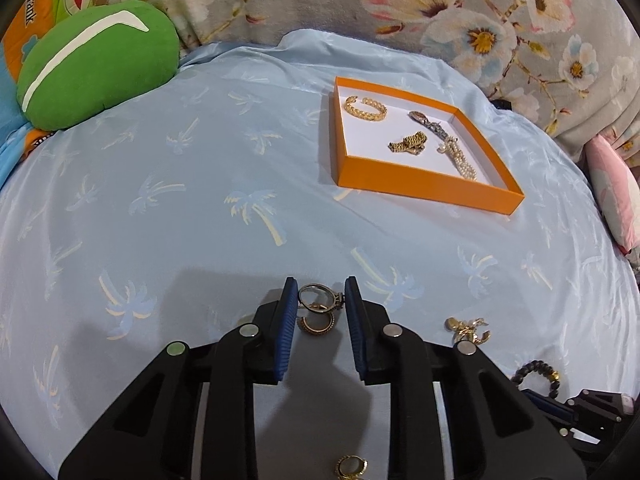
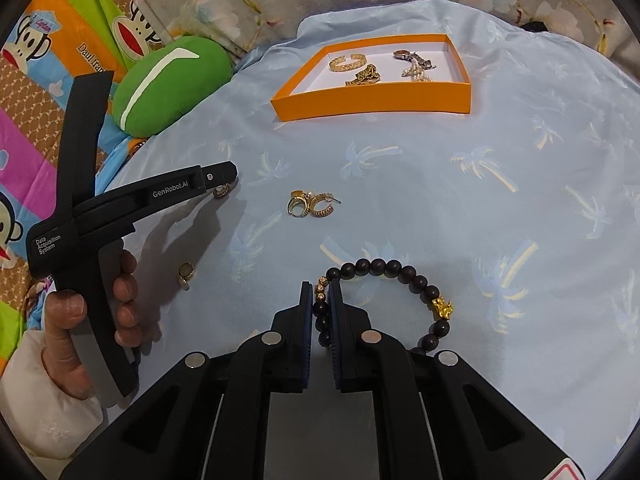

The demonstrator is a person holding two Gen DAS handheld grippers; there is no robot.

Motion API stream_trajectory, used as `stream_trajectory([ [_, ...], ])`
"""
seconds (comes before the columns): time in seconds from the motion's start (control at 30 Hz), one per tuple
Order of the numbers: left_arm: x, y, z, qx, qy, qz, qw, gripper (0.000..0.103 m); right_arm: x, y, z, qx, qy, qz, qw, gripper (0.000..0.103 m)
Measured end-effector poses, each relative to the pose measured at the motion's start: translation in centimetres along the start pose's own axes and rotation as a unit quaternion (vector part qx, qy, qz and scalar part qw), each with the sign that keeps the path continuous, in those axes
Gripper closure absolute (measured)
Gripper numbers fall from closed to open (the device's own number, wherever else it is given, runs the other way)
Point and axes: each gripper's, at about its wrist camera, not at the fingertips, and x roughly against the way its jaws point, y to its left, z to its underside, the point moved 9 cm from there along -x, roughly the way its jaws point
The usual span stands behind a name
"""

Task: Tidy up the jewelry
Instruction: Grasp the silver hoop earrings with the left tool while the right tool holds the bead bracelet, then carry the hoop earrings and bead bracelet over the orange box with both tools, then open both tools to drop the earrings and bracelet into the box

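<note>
Left wrist view: the left gripper (image 1: pixel 320 294) pinches a silver ring (image 1: pixel 316 295) between its pads. The right gripper (image 2: pixel 321 300) is clamped on the dark bead bracelet (image 2: pixel 394 267).

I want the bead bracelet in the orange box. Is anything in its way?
Only the small gold earrings lie on the sheet between the bead bracelet, pinched in the right tool, and the orange box. They lie low, so carrying it over them and the box's near wall should work.
</note>
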Motion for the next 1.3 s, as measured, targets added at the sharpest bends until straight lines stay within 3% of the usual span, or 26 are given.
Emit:
stream_trajectory([
  [0.37,4.2,-1.9,-3.5,-0.004,-0.04,0.031,0.9987,0.08,2.5,-0.2,-2.4,-0.002,-0.037,0.001,0.999,0.096],
  [0.7,4.7,-3.8,-8.6,-0.019,-0.061,0.043,0.9971,0.08,6.0,-1.7,-9.3,-0.017,-0.094,-0.016,0.995,0.096],
  [0.97,1.1,-6.3,-14.5,-0.037,-0.068,0.05,0.9957,0.08,4.2,-4.1,-18.2,-0.003,-0.125,0.002,0.992,0.096],
  [1.1,-1.8,-7.3,-16.5,-0.036,-0.068,0.049,0.9958,0.08,2.2,-5.2,-21.0,-0.008,-0.132,0.005,0.991,0.096],
  [1.3,-7.0,-7.7,-16.5,-0.016,-0.028,0.059,0.9978,0.08,-1.8,-6.4,-22.7,-0.014,-0.12,0.008,0.993,0.096],
])
